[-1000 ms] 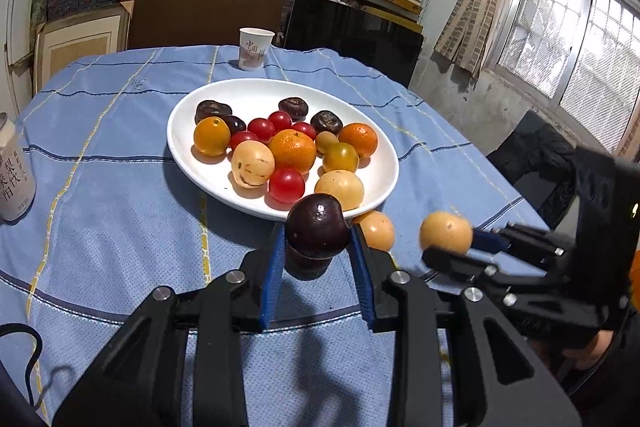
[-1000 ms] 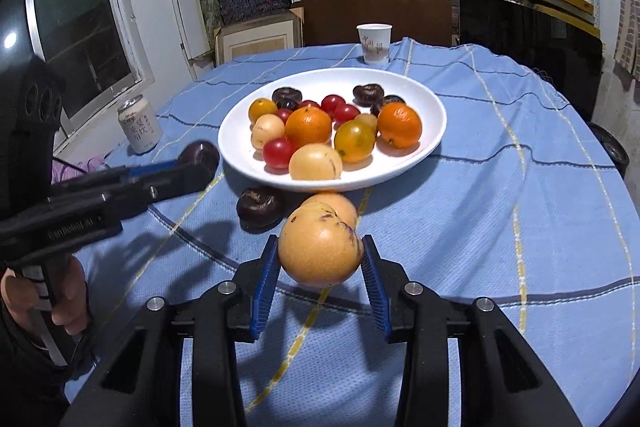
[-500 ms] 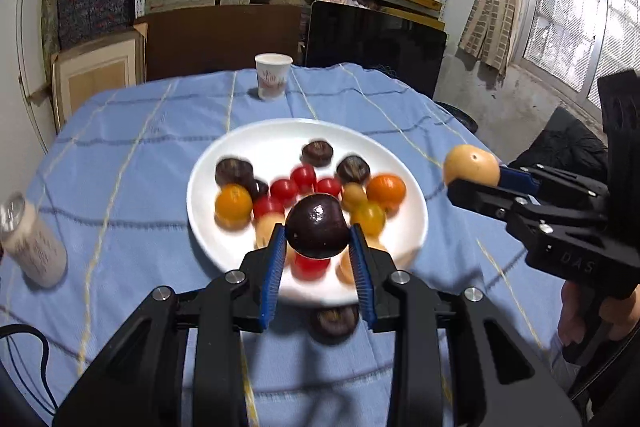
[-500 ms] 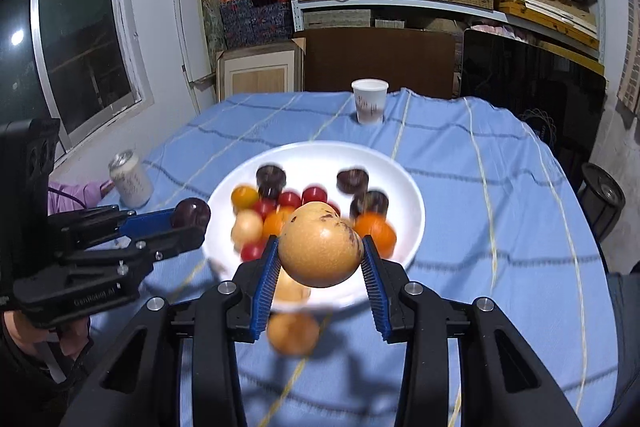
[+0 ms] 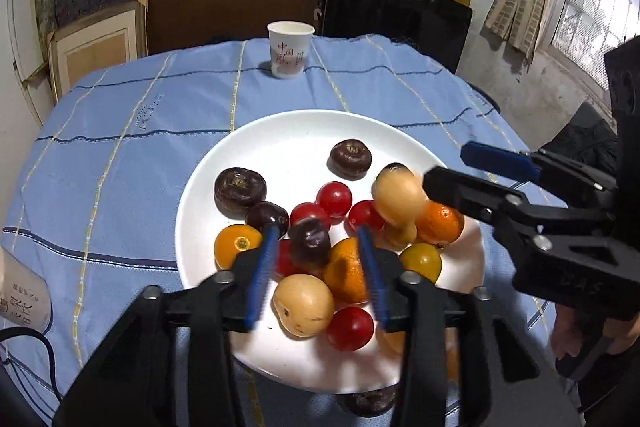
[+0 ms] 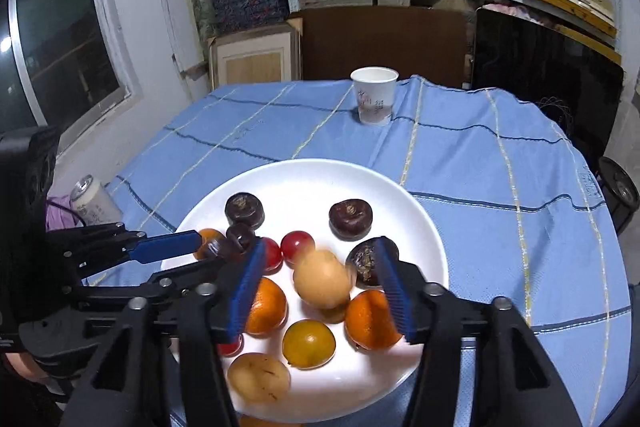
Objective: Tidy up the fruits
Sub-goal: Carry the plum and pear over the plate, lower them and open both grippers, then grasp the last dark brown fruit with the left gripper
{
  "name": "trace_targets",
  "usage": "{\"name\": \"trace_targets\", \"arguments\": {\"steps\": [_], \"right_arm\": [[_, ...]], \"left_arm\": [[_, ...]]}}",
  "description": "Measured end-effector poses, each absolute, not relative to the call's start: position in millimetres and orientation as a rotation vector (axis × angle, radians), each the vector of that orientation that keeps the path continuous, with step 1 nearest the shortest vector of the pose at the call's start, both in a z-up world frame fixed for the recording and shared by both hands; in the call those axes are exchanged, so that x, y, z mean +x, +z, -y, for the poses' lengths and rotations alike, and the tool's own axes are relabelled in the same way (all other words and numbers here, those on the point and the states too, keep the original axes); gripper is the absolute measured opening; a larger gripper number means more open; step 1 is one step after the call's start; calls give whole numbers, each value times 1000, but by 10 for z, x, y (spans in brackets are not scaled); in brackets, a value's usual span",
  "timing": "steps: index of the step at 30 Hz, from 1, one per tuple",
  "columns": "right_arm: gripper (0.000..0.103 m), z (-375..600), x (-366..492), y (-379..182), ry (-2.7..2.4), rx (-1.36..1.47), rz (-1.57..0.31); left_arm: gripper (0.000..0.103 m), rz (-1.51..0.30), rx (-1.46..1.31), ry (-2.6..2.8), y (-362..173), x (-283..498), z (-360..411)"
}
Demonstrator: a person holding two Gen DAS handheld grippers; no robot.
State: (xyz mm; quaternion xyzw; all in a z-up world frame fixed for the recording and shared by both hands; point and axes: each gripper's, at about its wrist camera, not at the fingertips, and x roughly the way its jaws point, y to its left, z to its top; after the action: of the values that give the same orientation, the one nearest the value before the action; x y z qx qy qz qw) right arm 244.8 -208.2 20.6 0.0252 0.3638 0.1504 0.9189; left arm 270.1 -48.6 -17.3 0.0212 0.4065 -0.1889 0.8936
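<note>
A white plate (image 5: 280,125) (image 6: 320,167) on the blue cloth holds oranges, cherry tomatoes, dark plums and tan fruits. My left gripper (image 5: 316,269) (image 6: 206,251) hangs over the plate's near side with its jaws opening. A blurred dark plum (image 5: 310,241) is between its blue pads, touching neither. My right gripper (image 6: 320,287) (image 5: 446,165) is over the plate too, its jaws also opening. A blurred tan fruit (image 6: 322,279) (image 5: 398,195) sits loose between its pads, clear of both.
A paper cup (image 5: 290,49) (image 6: 374,95) stands at the table's far edge and a can (image 6: 94,201) at the left. A dark fruit (image 5: 368,401) lies on the cloth just in front of the plate. Shelves, a board and a black screen stand behind.
Both grippers travelled forward from the cloth to above the plate. Each then opened, and the dark plum and the tan fruit came free of the pads.
</note>
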Motion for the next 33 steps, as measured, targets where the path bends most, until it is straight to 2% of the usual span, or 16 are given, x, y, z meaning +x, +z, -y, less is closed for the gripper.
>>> {"name": "trace_targets", "arguments": {"steps": [2,7,9,14,25,26,27,28,33], "right_arm": [[62,2112,2351,195,302,49,-740],[63,2256,1920,153,310,108,-724],[66,2328,1648,59,321,139,-715],[67,2486,1220,-217,296,202,-689],[67,2448,1151,-369,249,158,-688],[67,2443,1160,-373,250,154,-690],[67,2439,1170,-381,252,154,-696],[67,2443,1176,-388,252,157,-700],[67,2426,1213,-440,254,152,-734]], "left_arm": [[62,-820,50,-373,-154,2627,452],[62,-805,110,-418,-183,2207,429],[62,-809,169,-448,-285,1964,462],[62,-841,245,-468,-577,1626,575],[58,-881,272,-413,-858,1717,757],[56,-884,261,-415,-864,1739,751],[43,-886,245,-418,-857,1753,735],[40,-889,231,-429,-855,1771,723],[39,-828,222,-453,-750,1647,636]]}}
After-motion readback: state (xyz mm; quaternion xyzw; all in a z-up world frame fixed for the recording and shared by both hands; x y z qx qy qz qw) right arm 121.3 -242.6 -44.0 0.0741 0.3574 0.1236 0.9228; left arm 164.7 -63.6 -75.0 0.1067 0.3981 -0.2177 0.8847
